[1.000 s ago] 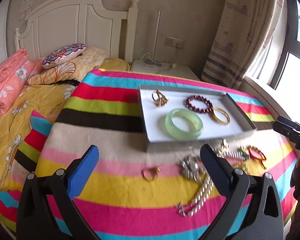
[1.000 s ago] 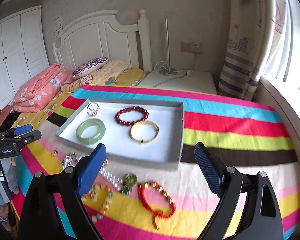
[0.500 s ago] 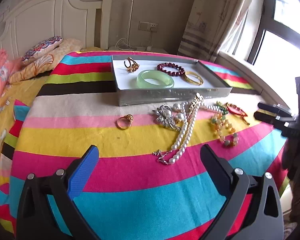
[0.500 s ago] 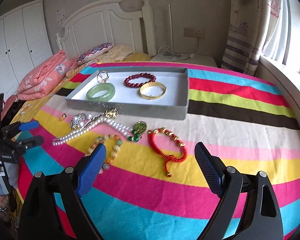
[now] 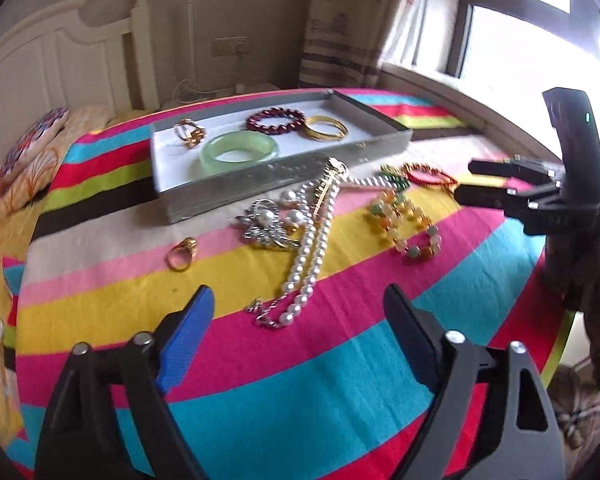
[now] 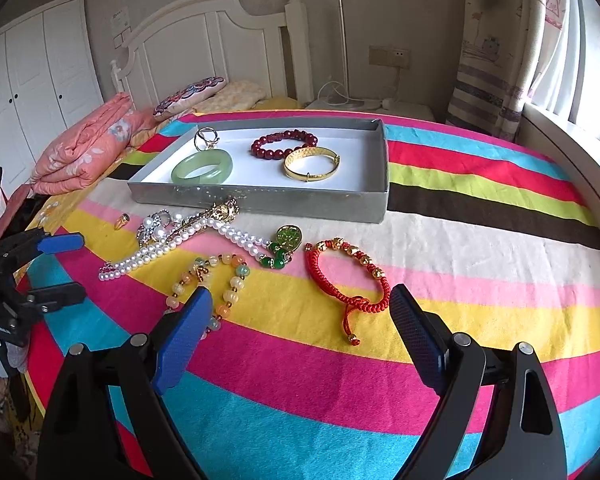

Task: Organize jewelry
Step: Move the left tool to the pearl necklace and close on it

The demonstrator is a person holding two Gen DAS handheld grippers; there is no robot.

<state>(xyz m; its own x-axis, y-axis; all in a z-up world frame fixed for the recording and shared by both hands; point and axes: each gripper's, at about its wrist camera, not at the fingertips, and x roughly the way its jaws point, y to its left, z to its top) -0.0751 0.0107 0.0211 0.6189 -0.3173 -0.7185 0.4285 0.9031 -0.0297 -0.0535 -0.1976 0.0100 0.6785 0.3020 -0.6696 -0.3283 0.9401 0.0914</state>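
Note:
A grey tray point(image 5: 284, 184) point(image 6: 260, 200) on the striped blanket holds a green bangle point(image 5: 239, 153) point(image 6: 202, 167), a dark red bead bracelet point(image 6: 284, 144), a gold bangle point(image 6: 311, 163) and a ring point(image 6: 206, 138). In front of it lie a pearl necklace point(image 5: 312, 248) point(image 6: 160, 250), a silver brooch point(image 5: 262, 226), a gold ring point(image 5: 182, 254) point(image 6: 122, 221), a pastel bead bracelet point(image 5: 406, 226) point(image 6: 220, 280), a green pendant point(image 6: 288, 238) and a red cord bracelet point(image 6: 348, 276). My left gripper point(image 5: 296, 320) point(image 6: 64, 268) is open and empty, short of the pearls. My right gripper point(image 6: 300, 312) point(image 5: 466, 182) is open and empty, before the red bracelet.
The striped blanket point(image 6: 460, 240) covers the bed. Pillows point(image 6: 188, 94) and a folded pink quilt point(image 6: 84, 148) lie by the white headboard point(image 6: 204, 40). A nightstand point(image 6: 364, 104) stands behind, with curtain and window point(image 5: 520, 32) to the right.
Both grippers have pulled back and dropped lower, so the loose jewelry now sits nearer the middle of each view. Both stayed open and empty.

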